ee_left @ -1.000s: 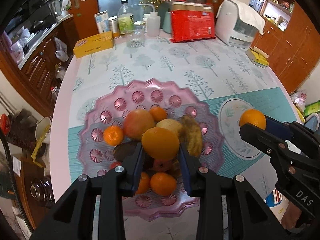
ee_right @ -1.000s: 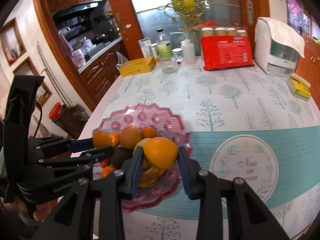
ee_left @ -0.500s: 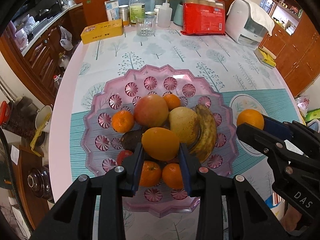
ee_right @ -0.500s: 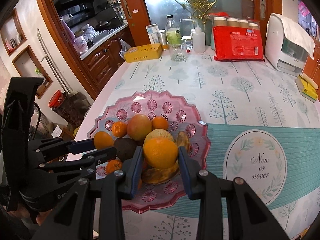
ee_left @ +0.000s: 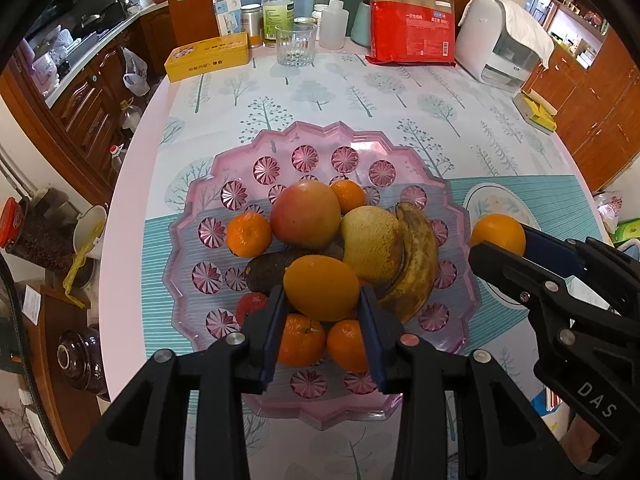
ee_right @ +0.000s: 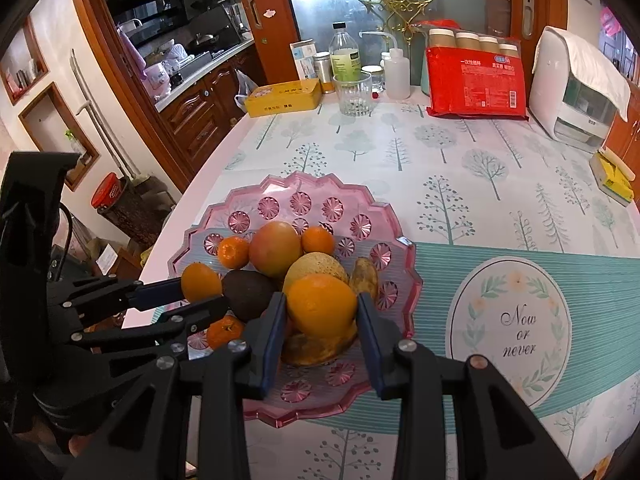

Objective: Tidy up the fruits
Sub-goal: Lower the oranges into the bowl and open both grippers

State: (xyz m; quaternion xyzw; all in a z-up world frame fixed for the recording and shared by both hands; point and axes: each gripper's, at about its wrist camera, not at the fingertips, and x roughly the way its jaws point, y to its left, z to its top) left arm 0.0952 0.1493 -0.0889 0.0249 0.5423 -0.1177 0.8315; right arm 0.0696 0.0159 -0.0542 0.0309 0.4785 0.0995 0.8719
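Observation:
A pink scalloped plate (ee_left: 336,128) (ee_right: 296,178) holds a big reddish fruit (ee_left: 306,216), a yellow pear (ee_left: 372,244), a browned banana (ee_left: 418,264), a dark avocado (ee_left: 266,270) and several mandarins. My left gripper (ee_left: 322,300) (ee_right: 202,292) hovers over the near side of the pile with an orange (ee_left: 322,288) between its pads. Its jaws are opening, and the pads still touch the fruit. My right gripper (ee_right: 322,300) (ee_left: 498,240) is shut on a second orange (ee_right: 322,306), above the banana and pear at the plate's right side.
The table (ee_left: 400,92) has a tree-print cloth with a teal band and a round "Now or never" motif (ee_right: 516,328). At the back stand a glass (ee_left: 295,46), a yellow box (ee_left: 208,58), bottles, a red package (ee_left: 412,32) and a white appliance (ee_left: 500,44). The left edge drops to the kitchen floor.
My right gripper has carried its orange leftwards, from the plate's right edge to above the pile. The left gripper has hardly moved and its orange stays between the pads.

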